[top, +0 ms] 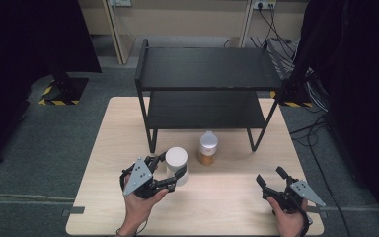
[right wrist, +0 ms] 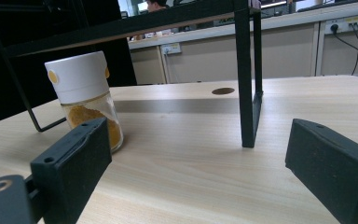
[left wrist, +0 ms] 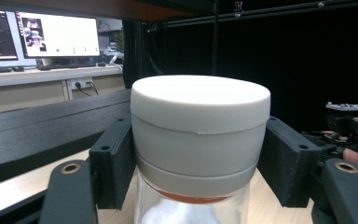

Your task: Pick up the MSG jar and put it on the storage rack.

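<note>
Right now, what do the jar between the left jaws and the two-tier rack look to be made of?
Jar: matte white lid, probably plastic, with a moulded seam; clear body, glass or plastic, since the contents show through. Rack: thin black frame and shelves, likely painted metal with a dull sheen.

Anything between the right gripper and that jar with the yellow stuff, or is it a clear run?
Clear run: in the right gripper view, bare tabletop separates the open right gripper from the yellow-filled jar. The shelf leg stands off to the side.
</note>
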`<state>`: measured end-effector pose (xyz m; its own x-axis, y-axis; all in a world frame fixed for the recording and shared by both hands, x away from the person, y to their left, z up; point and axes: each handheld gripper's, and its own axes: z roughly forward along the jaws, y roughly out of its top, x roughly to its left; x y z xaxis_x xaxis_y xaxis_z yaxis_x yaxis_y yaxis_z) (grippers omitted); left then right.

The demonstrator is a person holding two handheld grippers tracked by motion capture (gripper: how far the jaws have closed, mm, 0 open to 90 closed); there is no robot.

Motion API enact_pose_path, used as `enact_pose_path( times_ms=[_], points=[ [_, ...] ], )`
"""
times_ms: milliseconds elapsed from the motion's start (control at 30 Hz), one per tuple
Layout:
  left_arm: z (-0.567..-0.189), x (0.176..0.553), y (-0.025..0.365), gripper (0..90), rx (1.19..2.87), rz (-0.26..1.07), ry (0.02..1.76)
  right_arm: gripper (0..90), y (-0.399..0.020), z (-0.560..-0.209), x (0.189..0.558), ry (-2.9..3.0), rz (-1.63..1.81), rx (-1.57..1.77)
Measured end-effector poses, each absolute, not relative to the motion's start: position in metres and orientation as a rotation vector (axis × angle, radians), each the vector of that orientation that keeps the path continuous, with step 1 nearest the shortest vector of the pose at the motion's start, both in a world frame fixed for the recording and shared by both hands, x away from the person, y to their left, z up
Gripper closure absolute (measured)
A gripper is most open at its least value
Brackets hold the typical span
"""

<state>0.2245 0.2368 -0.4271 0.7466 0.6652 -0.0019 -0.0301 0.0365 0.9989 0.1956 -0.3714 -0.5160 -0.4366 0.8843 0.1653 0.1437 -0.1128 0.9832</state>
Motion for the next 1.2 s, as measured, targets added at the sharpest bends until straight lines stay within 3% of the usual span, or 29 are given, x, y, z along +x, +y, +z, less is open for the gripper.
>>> enact_pose_path(
  times_ms=[1200],
  points=[
    [-0.379,0.240,0.224,33.3,1.382,0.665,0.561,7.1,-0.373,-0.516,0.196,1.562,1.620,1.163]
  ],
)
